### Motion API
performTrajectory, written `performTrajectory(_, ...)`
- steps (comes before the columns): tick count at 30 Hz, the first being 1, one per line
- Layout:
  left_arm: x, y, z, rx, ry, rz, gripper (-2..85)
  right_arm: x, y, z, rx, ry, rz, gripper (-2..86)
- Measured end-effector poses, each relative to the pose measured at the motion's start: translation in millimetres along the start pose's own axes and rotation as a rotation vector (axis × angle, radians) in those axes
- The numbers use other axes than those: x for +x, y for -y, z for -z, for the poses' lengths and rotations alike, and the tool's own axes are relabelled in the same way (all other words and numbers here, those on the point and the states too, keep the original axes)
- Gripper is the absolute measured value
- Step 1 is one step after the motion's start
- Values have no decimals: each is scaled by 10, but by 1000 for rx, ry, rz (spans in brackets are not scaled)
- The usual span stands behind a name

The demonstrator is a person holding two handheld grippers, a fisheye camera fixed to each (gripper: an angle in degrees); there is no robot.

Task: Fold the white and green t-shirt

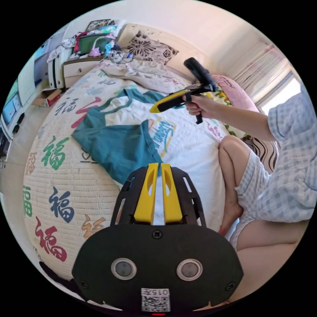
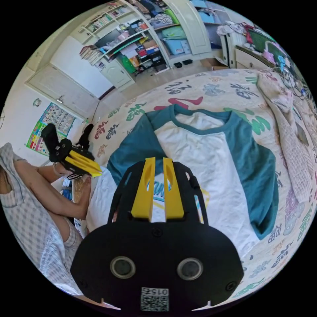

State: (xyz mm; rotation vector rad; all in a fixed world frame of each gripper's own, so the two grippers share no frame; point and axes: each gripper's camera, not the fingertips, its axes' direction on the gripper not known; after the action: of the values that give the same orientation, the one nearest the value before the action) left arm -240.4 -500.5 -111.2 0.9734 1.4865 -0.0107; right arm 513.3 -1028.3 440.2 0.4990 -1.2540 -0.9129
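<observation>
The white t-shirt with teal-green sleeves and collar (image 1: 185, 142) (image 2: 204, 158) lies spread face up on the bed, a printed logo on its chest. My left gripper (image 1: 159, 164) hovers above the shirt where one teal sleeve meets the white body, jaws together and holding nothing. It also appears at the left of the right gripper view (image 2: 98, 172), off the shirt's edge. My right gripper (image 2: 158, 159) is raised over the chest print, its jaws almost touching, with no cloth between them. A hand holds it above the shirt's far side (image 1: 153, 109).
A quilted bed cover with coloured characters (image 1: 59, 155) lies under the shirt. A crumpled beige blanket (image 1: 145, 72) and pillows (image 1: 234, 92) lie at the head. The person's knee (image 1: 231, 148) rests at the shirt's edge. A nightstand (image 1: 79, 66) and shelves (image 2: 132, 43) stand beyond the bed.
</observation>
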Motion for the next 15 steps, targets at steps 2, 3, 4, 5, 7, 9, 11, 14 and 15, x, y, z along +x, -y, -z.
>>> performTrajectory(2, -59, 167, -279, -85, -20, 10, 7, -35, -23, -93, -76, 8, 24, 46)
performTrajectory(3, -74, 248, -490, -146, -13, 8, 8, -24, -58, -176, -149, -30, 20, 38)
performTrajectory(4, -77, 279, -597, -177, 5, 7, 8, -6, -89, -217, -187, -64, 16, 34)
performTrajectory(5, -77, 328, -787, -223, 33, 9, 9, 54, -181, -250, -231, -118, 0, 15)
performTrajectory(7, -58, 434, -878, -202, 16, 27, 11, 178, -338, -62, -188, -64, -60, -1)
performTrajectory(9, 8, 680, -974, -278, 1, -3, 15, 351, -625, 300, -155, -50, -133, -7)
performTrajectory(11, 75, 936, -991, -318, -10, -59, 21, 486, -916, 687, -62, -44, -149, -7)
performTrajectory(14, 215, 1612, -972, -323, 11, -185, 42, 903, -1486, 1400, 114, -177, -291, 4)
performTrajectory(15, 283, 1956, -1013, -322, 34, -243, 52, 1135, -1734, 1663, 182, -256, -378, 12)
